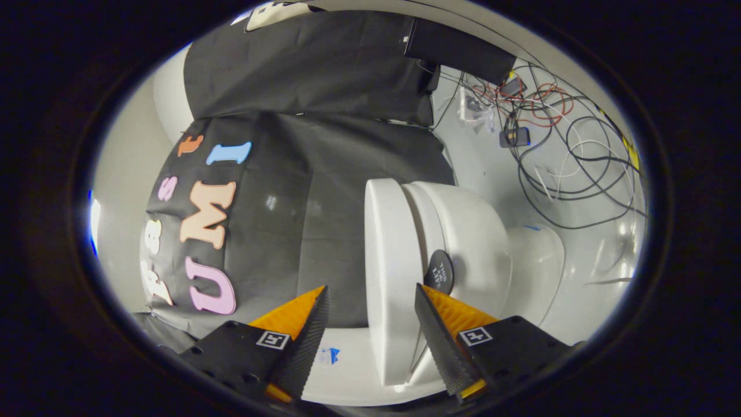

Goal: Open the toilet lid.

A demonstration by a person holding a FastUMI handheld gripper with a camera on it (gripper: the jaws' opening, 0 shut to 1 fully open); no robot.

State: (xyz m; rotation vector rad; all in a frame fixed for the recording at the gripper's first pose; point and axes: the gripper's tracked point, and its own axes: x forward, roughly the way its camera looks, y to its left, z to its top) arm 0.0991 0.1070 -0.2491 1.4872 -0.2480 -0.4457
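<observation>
Gripper view, tool (370, 301) spread open, toilet lid (389, 278) edge-on between its fingers, long axis running away from them.

**Two-finger gripper: outward appearance**

The gripper (370, 301) has two wedge-shaped fingers tapering to points at their far ends. Each finger (310, 341) shows a black, finely ribbed inner pad face and a bright orange ridged outer body. Behind each sits a matte black angular mount; the left mount (243, 353) carries small round screw holes. Both mounts bear a square black-and-white fiducial marker (272, 340). The jaws stand apart.
</observation>
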